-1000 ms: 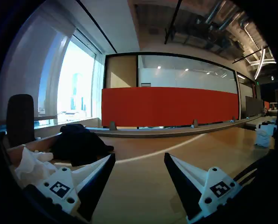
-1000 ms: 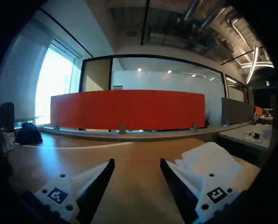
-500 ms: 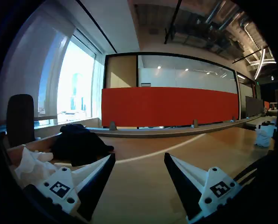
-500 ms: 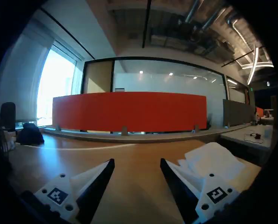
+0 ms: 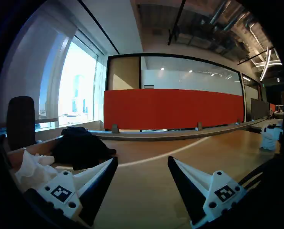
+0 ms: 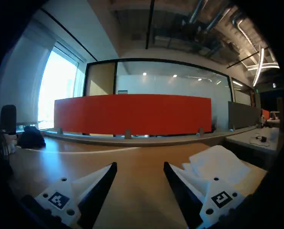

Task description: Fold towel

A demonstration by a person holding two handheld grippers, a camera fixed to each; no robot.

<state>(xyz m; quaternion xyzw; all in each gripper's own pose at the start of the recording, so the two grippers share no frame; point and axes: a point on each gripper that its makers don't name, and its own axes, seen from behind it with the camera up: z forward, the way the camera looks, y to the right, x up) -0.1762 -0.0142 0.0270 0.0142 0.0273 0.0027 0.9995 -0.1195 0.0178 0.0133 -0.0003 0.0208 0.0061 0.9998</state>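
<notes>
On the wooden desk [image 5: 149, 191], left gripper [image 5: 142, 158] sits low with its 2 fingers spread wide, nothing between them, bare wood in the gap. Crumpled white towel [image 5: 33, 170] lies at the desk's left edge in the left gripper view, just behind the left-hand finger; can't tell if they touch. Black bundle of cloth [image 5: 81, 147] sits just beyond the towel, touching or nearly so. Dark chair back [image 5: 20, 122] stands behind that, next to the bright window [image 5: 75, 95]. Red partition [image 5: 172, 108] runs along the far edge of the desk. Small white item [image 5: 268, 139] at the far right, too small to identify.

In the right gripper view, right gripper [image 6: 139, 163] is also spread apart and empty, low over the desk. Stack of folded white towels [image 6: 216, 164] lies on the desk to the right, directly behind the right-hand finger, which covers its near edge. The black bundle shows far off at the left. The red partition spans the back. Second desk [image 6: 252, 141] at the right edge carries some cables.
</notes>
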